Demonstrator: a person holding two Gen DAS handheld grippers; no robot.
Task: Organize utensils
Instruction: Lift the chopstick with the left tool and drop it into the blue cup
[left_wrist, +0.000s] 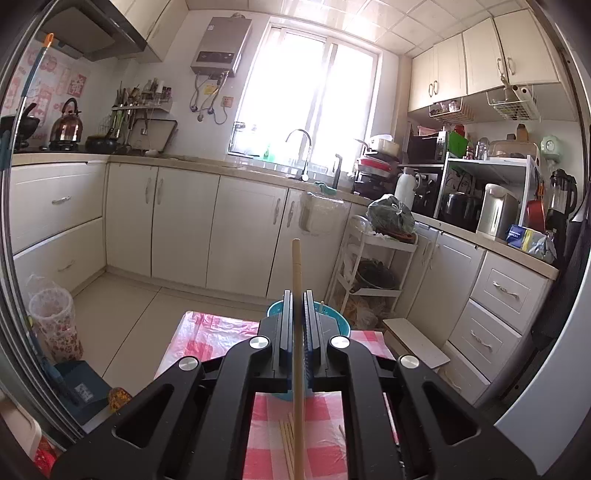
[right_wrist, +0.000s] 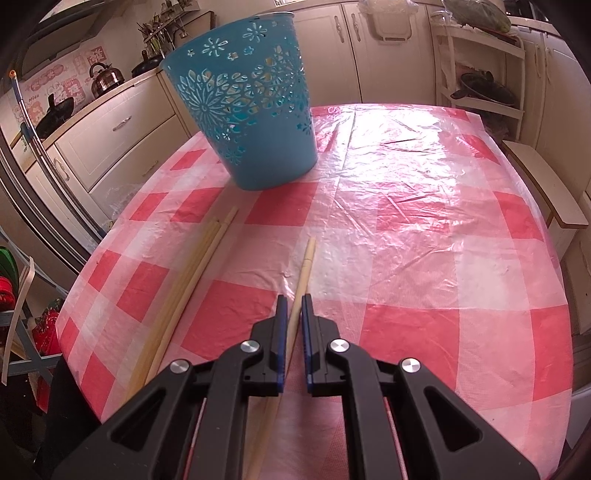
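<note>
Chopsticks occupy both claws: the left claw (left_wrist: 297, 299) pinches one chopstick (left_wrist: 296, 266) pointing up at frame centre, above the blue basket (left_wrist: 275, 308). Lower centre, the right claw (right_wrist: 294, 301) clamps another chopstick (right_wrist: 304, 266) lying on the checkered counter (right_wrist: 424, 229); spare chopsticks (right_wrist: 192, 266) lie at left.

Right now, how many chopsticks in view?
5: one chopstick in left gripper, one chopstick in right gripper, a bundle of three on the tablecloth. Basket may hide more.

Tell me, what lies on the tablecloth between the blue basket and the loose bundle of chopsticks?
Nothing: in the right wrist view, only bare checked tablecloth separates the blue basket from the chopsticks.
</note>
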